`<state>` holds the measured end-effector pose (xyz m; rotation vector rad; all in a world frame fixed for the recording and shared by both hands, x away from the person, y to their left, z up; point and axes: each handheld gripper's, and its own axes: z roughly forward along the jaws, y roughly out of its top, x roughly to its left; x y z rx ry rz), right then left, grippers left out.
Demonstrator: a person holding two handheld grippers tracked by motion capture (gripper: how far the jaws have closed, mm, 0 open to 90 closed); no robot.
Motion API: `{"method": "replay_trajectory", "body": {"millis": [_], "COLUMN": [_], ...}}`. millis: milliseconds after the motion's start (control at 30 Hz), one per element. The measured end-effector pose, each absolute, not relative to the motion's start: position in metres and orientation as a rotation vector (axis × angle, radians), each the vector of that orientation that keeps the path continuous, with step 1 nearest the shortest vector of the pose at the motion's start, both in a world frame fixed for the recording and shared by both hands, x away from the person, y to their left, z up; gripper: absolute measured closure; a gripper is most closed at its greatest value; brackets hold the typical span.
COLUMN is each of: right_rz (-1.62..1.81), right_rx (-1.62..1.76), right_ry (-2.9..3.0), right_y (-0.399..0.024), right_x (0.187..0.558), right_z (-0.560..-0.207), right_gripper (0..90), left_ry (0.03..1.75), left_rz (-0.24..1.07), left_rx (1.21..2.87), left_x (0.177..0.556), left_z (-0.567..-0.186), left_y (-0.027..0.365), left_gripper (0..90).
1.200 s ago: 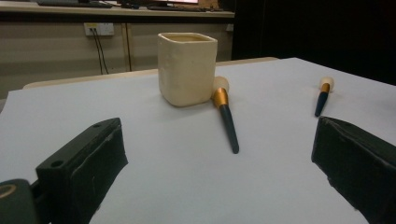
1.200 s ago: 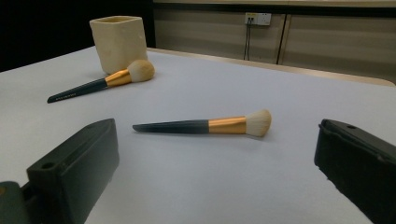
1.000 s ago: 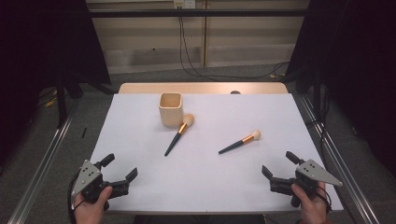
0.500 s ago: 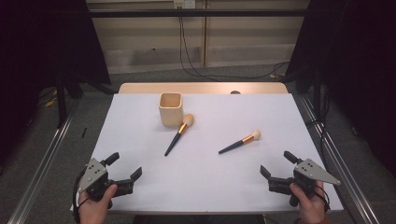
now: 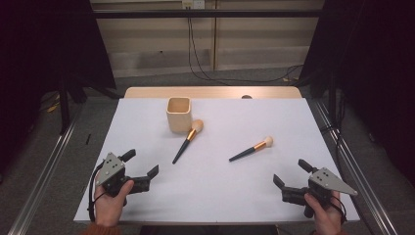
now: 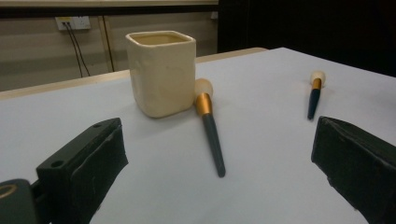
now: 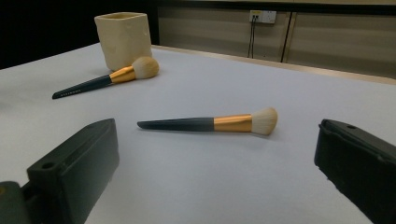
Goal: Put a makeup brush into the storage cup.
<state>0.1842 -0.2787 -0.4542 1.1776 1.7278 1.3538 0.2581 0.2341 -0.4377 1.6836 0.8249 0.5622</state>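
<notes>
We are at the very start of the work: both grippers sit low in the high view, the left gripper (image 5: 139,168) at lower left and the right gripper (image 5: 289,174) at lower right, each with its jaws spread wide and nothing between them. Neither touches a brush.

The things to handle lie in the middle of the table (image 5: 313,127). The cup (image 5: 178,114) stands upright at upper centre-left of the high view. The near brush (image 5: 187,141) lies just below and right of it, its pale head close beside the cup's wall; whether the two touch we cannot tell. The far brush (image 5: 251,149) lies right of centre, well apart from the cup, its head pointing up and right.

We judge that the brushes are meant to go into the cup and that the reach has not yet begun. In the left gripper view the near brush (image 6: 209,127) lies between our jaws with its handle towards us, so we would go forward and close on the dark handle. In the right gripper view the far brush (image 7: 210,122) lies crosswise ahead, so we need to turn the jaws to straddle its handle.

The near brush (image 7: 105,78) bears faint lettering on its handle in the right gripper view, too small to read. We see no other label.
</notes>
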Motion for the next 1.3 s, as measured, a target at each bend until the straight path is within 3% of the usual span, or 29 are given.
{"method": "replay_trajectory", "body": {"millis": [1300], "right_rz": [1.351], "right_rx": [1.159], "right_ry": [1.758], "right_y": [-0.275], "right_x": [0.186], "right_z": [-0.455], "right_gripper": [0.0], "left_ry": [0.837], "left_rz": [0.549], "left_rx": [1.778], "left_x": [0.342], "left_z": [-0.438], "left_y": [0.181], "left_gripper": [2.6]}}
